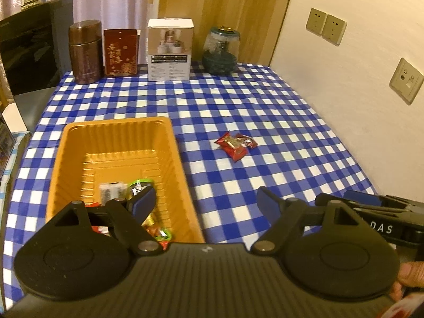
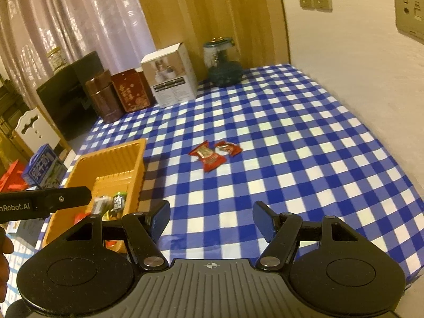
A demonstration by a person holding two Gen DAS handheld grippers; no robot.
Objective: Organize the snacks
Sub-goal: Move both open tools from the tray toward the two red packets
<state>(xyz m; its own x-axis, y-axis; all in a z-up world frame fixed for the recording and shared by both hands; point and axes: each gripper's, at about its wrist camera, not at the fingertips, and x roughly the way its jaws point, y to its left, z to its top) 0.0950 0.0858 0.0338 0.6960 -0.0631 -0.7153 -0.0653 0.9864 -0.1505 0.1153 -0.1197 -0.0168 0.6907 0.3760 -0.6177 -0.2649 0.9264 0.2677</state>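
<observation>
Two red snack packets left on the counter
Both grippers, left gripper (image 1: 205,200) and right gripper (image 2: 211,218), hang released and empty; the packets (image 2: 214,155) lie ahead, nearer the right, tray (image 1: 182,175) to their left

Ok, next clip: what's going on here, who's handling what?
A person is sorting snacks on a checked tablecloth with a gripper in each hand. The left gripper and right gripper are both open and hold nothing. Several wrapped snacks already lie in the orange tray. Two red snack packets still sit on the cloth beside the tray, ahead of the right gripper.
</observation>
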